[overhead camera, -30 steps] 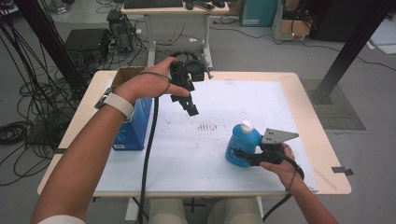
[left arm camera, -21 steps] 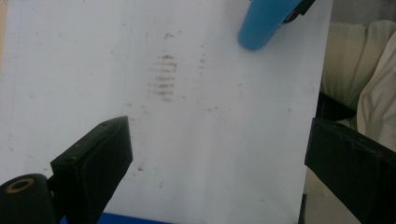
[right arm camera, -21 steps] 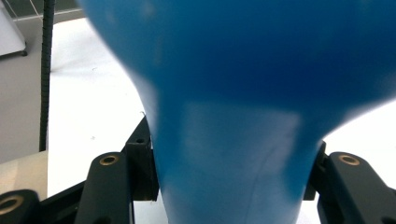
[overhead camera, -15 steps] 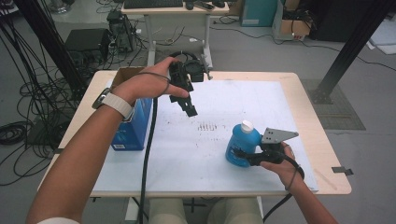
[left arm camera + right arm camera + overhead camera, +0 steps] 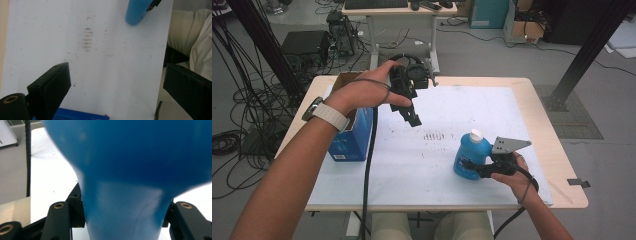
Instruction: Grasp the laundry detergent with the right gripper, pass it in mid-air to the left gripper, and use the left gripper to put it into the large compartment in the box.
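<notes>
Nearest the person, the right forearm comes in low from the bottom edge, and the right hand-held gripper (image 5: 474, 167) lies level just above the white sheet (image 5: 422, 160) on the counter (image 5: 557, 150), pointing left. Its jaws are clamped on the lower body of the blue bottle (image 5: 470, 159), which stands upright on the sheet with its white cap (image 5: 476, 135) on top. In the right gripper view the bottle (image 5: 130, 177) sits squeezed between the two jaws, too close and blurred to read any label.

Farther off, the left arm reaches up and forward, and the left hand-held gripper (image 5: 411, 114) hangs in the air, jaws wide apart with nothing between them, well apart from the bottle. Under that arm a blue box (image 5: 349, 140) is partly hidden.
</notes>
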Demonstrator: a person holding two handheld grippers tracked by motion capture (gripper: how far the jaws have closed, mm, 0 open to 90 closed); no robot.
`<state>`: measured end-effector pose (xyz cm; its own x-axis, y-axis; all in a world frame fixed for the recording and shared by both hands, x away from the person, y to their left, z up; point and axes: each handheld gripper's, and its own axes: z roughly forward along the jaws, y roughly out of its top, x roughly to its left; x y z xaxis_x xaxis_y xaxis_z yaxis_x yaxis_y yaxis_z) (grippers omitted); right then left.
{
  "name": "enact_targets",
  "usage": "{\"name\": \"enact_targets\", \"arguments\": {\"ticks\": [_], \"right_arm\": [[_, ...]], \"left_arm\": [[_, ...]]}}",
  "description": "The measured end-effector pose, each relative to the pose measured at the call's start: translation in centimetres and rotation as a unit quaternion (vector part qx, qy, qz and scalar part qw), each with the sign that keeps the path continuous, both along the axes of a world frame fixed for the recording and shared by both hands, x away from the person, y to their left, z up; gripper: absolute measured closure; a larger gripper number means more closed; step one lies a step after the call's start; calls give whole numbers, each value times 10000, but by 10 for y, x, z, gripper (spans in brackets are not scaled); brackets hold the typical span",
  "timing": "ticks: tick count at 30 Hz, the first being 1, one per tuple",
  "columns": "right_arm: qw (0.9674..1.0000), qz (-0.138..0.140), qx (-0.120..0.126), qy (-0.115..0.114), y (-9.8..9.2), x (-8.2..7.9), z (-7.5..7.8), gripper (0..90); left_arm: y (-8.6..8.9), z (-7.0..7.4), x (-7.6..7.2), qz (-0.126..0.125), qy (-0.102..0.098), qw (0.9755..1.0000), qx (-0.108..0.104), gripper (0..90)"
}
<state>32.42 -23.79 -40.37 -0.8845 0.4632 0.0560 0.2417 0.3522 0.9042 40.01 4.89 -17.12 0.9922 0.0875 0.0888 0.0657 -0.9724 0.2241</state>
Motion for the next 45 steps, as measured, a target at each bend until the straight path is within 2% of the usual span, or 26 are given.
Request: {"name": "enact_targets", "arguments": {"ticks": [4,6,11,12,15,21,25,31,39,45], "right_arm": [[9999,95,3,-45,1,-1,7,432],[9999,110,22,16,1,-1,9,432],[9997,255,50,-15,0,-1,24,431],[9994,314,109,91,-1,-1,31,431],[9989,435,166,109,-2,1,39,431],[9979,630,73,126,-2,2,57,431],[9967,791,177,103,0,3,73,431],[9947,1022,147,1,5,2,91,432],[9917,1275,80,-145,13,1,106,432],[9893,1454,48,-135,19,1,113,431]], "left_arm": [[-1,3,-5,-6,-39,10000,-9,78],[-2,4,-6,-13,-53,10000,-6,78],[-3,8,-13,-65,-55,10000,46,77],[-3,11,-16,-100,-62,9999,27,77],[-3,14,-20,-107,-46,9999,49,76],[-5,21,-27,-151,-31,9999,47,74],[-6,27,-33,-182,-32,9998,67,74],[-12,36,-43,-306,19,9995,-30,72],[-20,43,-52,-404,136,9991,17,67],[-24,44,-57,-429,247,9988,66,64]]}}
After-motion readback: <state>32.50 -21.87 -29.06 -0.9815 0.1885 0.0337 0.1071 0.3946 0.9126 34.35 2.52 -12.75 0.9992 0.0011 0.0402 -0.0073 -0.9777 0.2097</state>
